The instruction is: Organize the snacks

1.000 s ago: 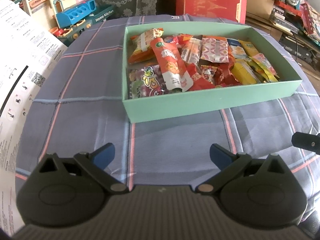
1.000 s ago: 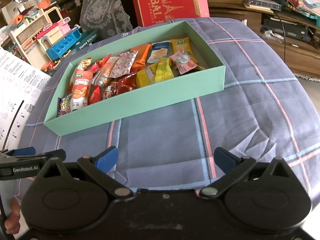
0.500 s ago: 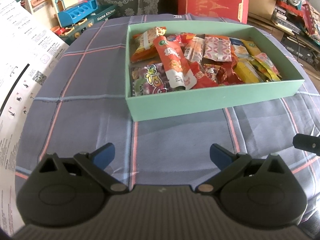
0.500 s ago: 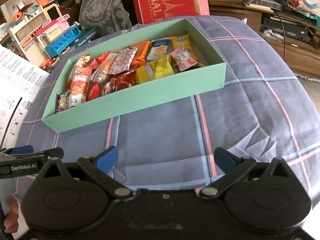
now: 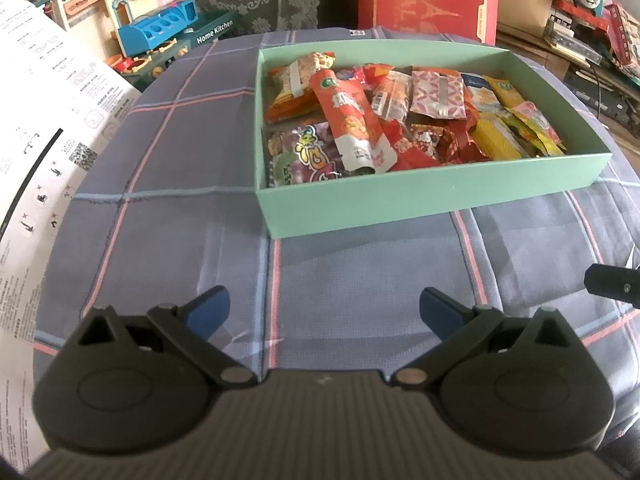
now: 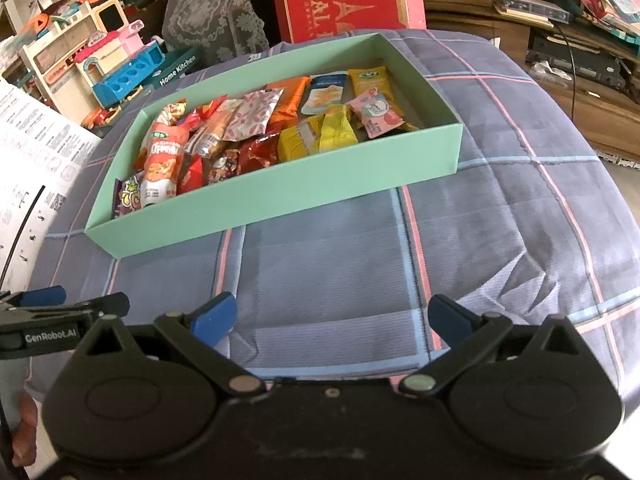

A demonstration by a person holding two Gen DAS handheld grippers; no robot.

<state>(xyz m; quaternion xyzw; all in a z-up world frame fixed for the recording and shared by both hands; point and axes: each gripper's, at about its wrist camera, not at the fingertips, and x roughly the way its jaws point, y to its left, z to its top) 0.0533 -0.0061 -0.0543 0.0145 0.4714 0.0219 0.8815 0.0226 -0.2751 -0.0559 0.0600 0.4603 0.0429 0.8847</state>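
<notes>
Two grippers hover over the plaid cloth (image 5: 200,184), both with jaws spread wide and holding nothing. The left gripper (image 5: 323,307) hangs short of the box (image 5: 420,204), its blue-tipped fingers (image 5: 208,312) over bare cloth on the near side of the box's front wall. The right gripper (image 6: 332,316) sits likewise on the near side of the box (image 6: 280,204), also over bare cloth, with the left gripper's tip showing at its left edge.

The box is a shallow mint-green tray lying flat on the cloth, well apart from both grippers. Snacks fill most of it. At the box's left end a long orange-red pouch (image 5: 352,120) lies on top, slanting over a purple cartoon bag (image 5: 308,156) in the near left corner. Behind the pouch, in the far left corner, is an orange packet (image 5: 296,84). Toward the box's middle lies a pink patterned sachet (image 5: 438,94), with small red wrappers (image 5: 440,144) nearer the front wall. At the box's right end are yellow packets (image 5: 500,140) and a pink one (image 6: 374,114); the far right corner shows bare floor.

Left of the box, past the cloth's edge, a white printed sheet (image 5: 44,120) leans in. Behind the box stand a red carton (image 6: 344,0) and a toy kitchen (image 6: 116,68).
</notes>
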